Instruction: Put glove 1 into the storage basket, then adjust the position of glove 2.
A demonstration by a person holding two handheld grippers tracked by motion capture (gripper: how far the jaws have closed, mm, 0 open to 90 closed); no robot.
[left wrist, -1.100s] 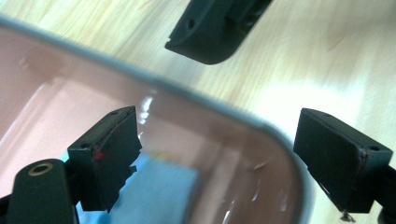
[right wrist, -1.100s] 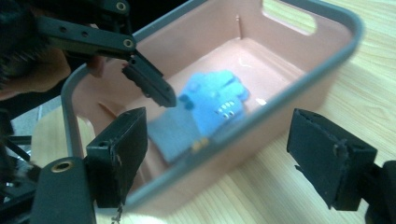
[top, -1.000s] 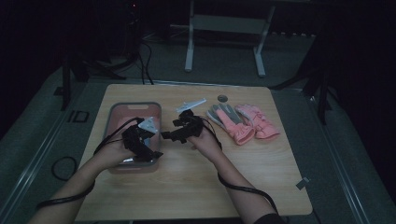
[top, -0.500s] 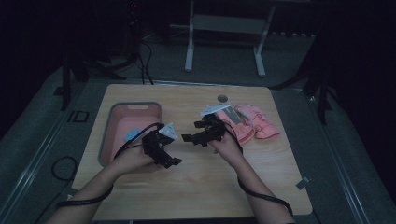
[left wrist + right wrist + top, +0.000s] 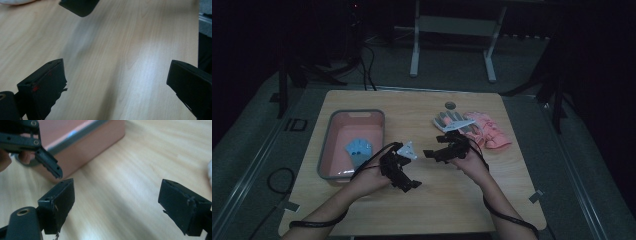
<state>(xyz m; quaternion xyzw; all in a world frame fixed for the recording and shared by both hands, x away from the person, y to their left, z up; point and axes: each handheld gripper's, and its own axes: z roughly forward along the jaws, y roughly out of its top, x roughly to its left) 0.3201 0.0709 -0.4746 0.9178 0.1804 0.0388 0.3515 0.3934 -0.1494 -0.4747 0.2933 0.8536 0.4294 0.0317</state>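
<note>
A blue glove (image 5: pixel 358 148) lies flat inside the pink tray (image 5: pixel 334 131) at the table's left. Right of the tray, my left gripper (image 5: pixel 408 183) (image 5: pixel 115 82) hangs low over bare wood. It stands open, its jaws have just been opening, and nothing is between them. My right gripper (image 5: pixel 430 153) (image 5: pixel 116 202) is a little farther back, pointing left at the tray (image 5: pixel 82 142). It is open too, has just been widening, and holds nothing. Behind the right hand lie a grey-and-white glove (image 5: pixel 446 120) and a pair of pink gloves (image 5: pixel 490 132).
The wooden table (image 5: pixel 442 200) has bare wood in front of both hands. A small round disc (image 5: pixel 450 105) sits near the back edge. The left gripper (image 5: pixel 47 163) shows in the right gripper view. Dark floor and a stand's legs lie beyond the table.
Both hands have come away from the tray toward the right and the near side. The blue glove now lies uncovered in the tray.
</note>
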